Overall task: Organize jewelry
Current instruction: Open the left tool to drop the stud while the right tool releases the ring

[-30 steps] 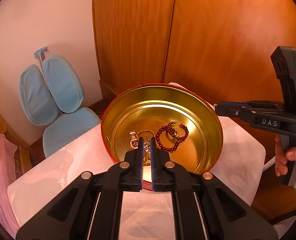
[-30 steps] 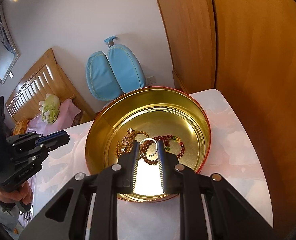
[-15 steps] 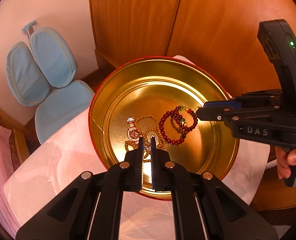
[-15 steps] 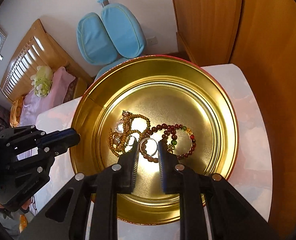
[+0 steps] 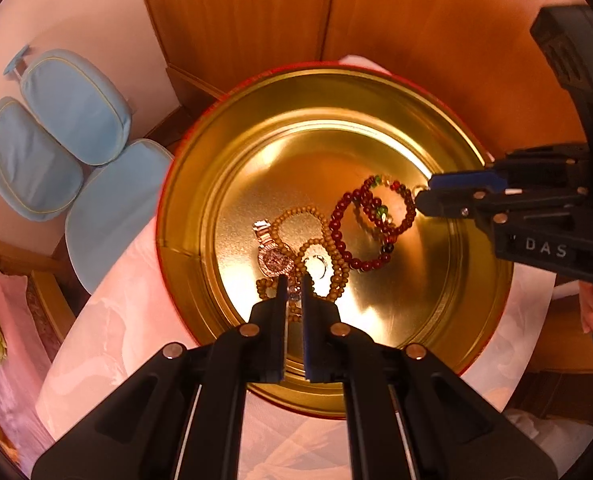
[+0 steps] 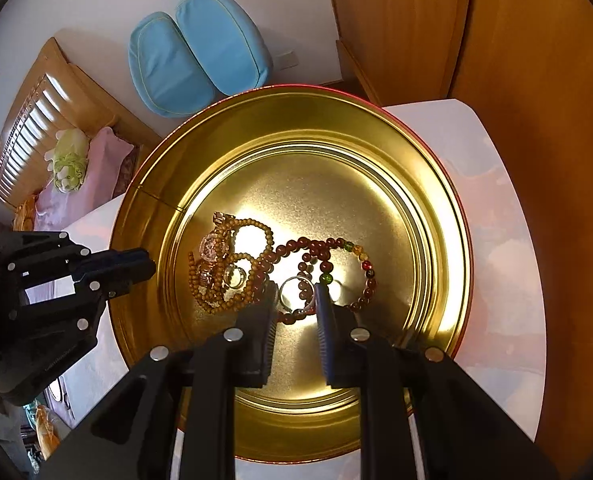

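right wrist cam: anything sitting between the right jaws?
Yes. In the right wrist view a silver ring and some beads of the dark red bracelet show in the gap of the right gripper, on the gold tin's floor.

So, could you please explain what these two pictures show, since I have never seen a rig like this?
There is no robot here: a person holds a two-finger tool in each hand, and each tool carries a wide-angle camera looking along its fingers. One picture comes from the left tool, the other from the right tool; each also shows the other at its edge. Both point down into a round gold tin on a pale tablecloth. Inside lie a dark red bead bracelet, a tan bead string, a watch and a silver ring. The left tool is shut, holding nothing visible. The right tool's fingers stand slightly apart around the ring, which still seems to lie in the tin.
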Motion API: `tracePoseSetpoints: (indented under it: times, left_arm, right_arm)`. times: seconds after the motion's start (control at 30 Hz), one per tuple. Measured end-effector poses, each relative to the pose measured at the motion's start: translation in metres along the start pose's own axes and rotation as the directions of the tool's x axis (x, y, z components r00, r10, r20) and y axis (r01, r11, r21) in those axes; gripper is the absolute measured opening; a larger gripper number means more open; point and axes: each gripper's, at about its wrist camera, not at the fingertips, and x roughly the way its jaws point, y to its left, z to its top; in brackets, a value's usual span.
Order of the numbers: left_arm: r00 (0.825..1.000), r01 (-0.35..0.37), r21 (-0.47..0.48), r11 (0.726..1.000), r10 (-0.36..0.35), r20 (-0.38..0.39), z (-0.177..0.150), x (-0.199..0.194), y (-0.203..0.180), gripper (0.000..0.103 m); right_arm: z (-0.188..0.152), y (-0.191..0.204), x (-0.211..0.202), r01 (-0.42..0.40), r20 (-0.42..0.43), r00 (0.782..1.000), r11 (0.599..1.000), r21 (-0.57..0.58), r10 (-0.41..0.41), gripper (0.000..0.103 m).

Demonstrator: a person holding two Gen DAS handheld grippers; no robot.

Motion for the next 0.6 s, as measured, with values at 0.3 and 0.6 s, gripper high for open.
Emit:
tracePoseSetpoints:
  times: [0.3, 0.6]
  left_arm:
    - [0.997, -0.012, 0.082, 0.997, 0.018, -0.079, 0.018, 0.024, -0.017, 0.006]
    - [0.996, -0.028, 0.079, 0.996, 0.035, -0.086, 0.017, 0.029, -0.015, 0.006]
  right_arm:
    - [0.027, -0.002, 0.027, 0.008, -0.111, 0.994, 1.0, 0.0, -0.008, 0.02]
    - [0.022, -0.004, 0.033, 0.003, -0.124, 0.992, 1.0, -0.003, -0.004, 0.02]
